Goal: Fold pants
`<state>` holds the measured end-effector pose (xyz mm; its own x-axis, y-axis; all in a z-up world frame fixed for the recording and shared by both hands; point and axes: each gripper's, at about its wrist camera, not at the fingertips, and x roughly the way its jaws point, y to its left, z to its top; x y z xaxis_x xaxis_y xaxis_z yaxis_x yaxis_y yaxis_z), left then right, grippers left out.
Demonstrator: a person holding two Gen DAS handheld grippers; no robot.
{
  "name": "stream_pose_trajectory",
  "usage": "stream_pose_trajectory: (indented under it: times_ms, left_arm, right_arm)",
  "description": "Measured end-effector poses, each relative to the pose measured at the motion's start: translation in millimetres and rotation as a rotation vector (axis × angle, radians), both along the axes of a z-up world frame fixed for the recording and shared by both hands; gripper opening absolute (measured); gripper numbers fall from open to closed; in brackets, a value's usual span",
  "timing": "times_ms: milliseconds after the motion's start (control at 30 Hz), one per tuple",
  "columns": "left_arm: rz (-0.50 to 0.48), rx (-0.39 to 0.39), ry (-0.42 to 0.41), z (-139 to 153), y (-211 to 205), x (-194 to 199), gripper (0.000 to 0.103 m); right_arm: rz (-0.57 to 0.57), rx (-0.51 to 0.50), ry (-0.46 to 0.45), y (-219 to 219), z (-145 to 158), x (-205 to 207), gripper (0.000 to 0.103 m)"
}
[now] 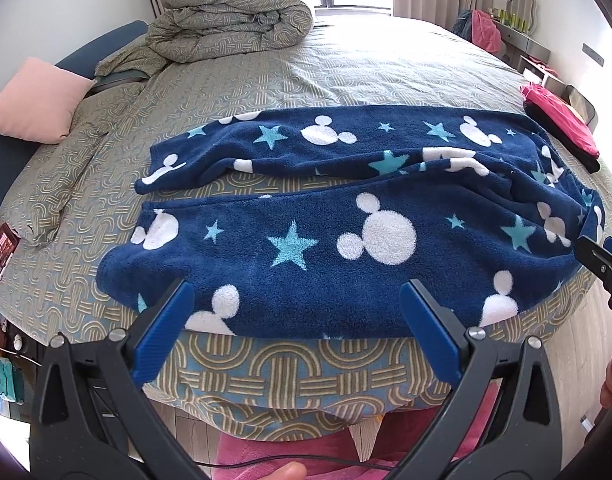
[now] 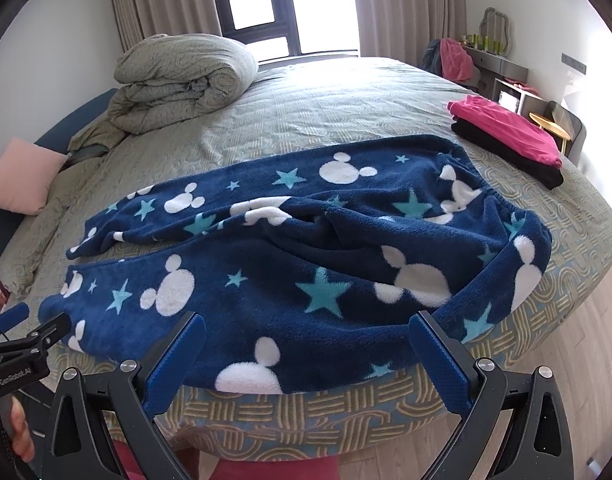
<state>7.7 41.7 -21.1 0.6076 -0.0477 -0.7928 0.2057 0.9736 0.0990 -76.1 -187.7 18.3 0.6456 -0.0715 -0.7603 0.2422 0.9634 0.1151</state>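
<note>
Pants: we found them spread lengthwise along the bed edge, 2 legs apart, ready for folding.
Left gripper: spread, empty, poised at the near hem.
Right gripper: spread, empty, near the waist.

Pants on bed front edge; duvet behind.

The pants are thick, fuzzy fleece, matt and nubby. The bed wears smooth woven cloth, as does the rolled duvet. Each gripper, left and right, has ribbed blue plastic pads, matt black plastic arms and shiny metal bolts. The floor is pale wood.
</note>
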Motion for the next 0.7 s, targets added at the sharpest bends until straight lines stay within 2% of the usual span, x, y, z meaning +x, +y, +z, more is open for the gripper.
stream_pose_trajectory:
  times_ms: [300, 500, 700]
  left_arm:
    - [-0.02, 0.009, -0.016, 1.8, -5.3, -3.8, 0.102]
    - [-0.044, -0.036, -0.008, 4.0, -5.4, -5.5, 0.102]
    - [-0.027, -0.054, -0.018, 5.8, -2.1, -5.0, 0.102]
  right_arm:
    - [0.002, 0.01, 0.008, -0.2, -3.0, 0.0, 0.103]
    - [0.002, 0.004, 0.009, -0.1, -3.5, -0.2, 0.103]
    - [-0.002, 0.003, 0.018, -3.2, -5.6, -0.9, 0.103]
